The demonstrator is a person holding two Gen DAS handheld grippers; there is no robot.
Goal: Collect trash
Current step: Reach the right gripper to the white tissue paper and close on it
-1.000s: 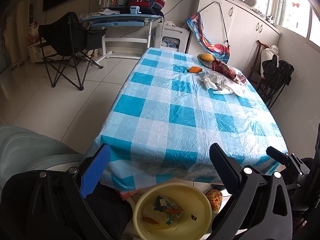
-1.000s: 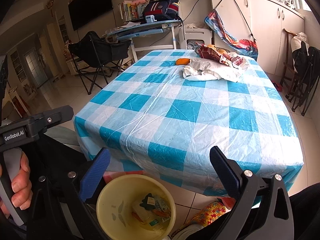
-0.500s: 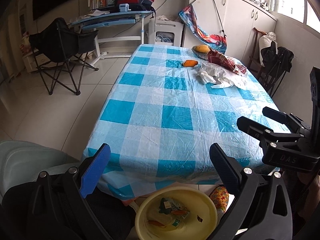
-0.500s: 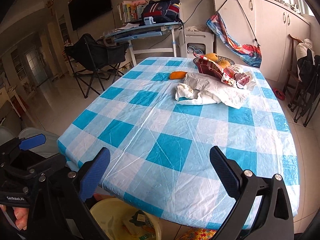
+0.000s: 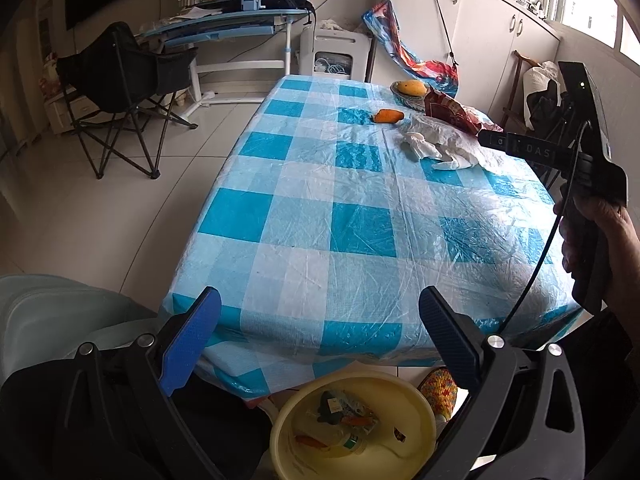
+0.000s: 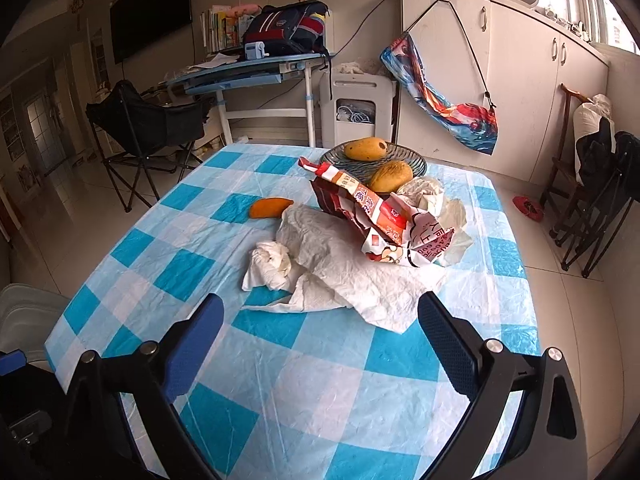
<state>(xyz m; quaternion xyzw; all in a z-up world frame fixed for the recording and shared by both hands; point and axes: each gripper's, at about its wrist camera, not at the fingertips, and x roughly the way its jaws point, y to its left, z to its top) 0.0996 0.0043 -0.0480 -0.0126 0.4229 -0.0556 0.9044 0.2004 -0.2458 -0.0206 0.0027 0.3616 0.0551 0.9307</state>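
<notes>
Crumpled white paper [image 6: 340,264] and a torn red snack wrapper [image 6: 372,208] lie on the blue checked table [image 6: 280,380], with an orange peel piece [image 6: 270,207] to their left. My right gripper [image 6: 320,336] is open and empty, hovering just short of the paper. My left gripper [image 5: 320,336] is open and empty at the table's near edge, above a yellow bin [image 5: 416,408] that holds trash. The same trash shows far off in the left wrist view, the paper [image 5: 440,144] beside the wrapper [image 5: 448,114].
A dark plate [image 6: 334,156] with two mangoes [image 6: 366,149] stands behind the wrapper. A black folding chair [image 5: 120,92] and a desk [image 5: 224,30] stand left of the table. More chairs [image 6: 596,208] stand at the right wall.
My right gripper has moved forward over the table, from the bin to close in front of the white paper. My left gripper has risen slightly near the table edge.
</notes>
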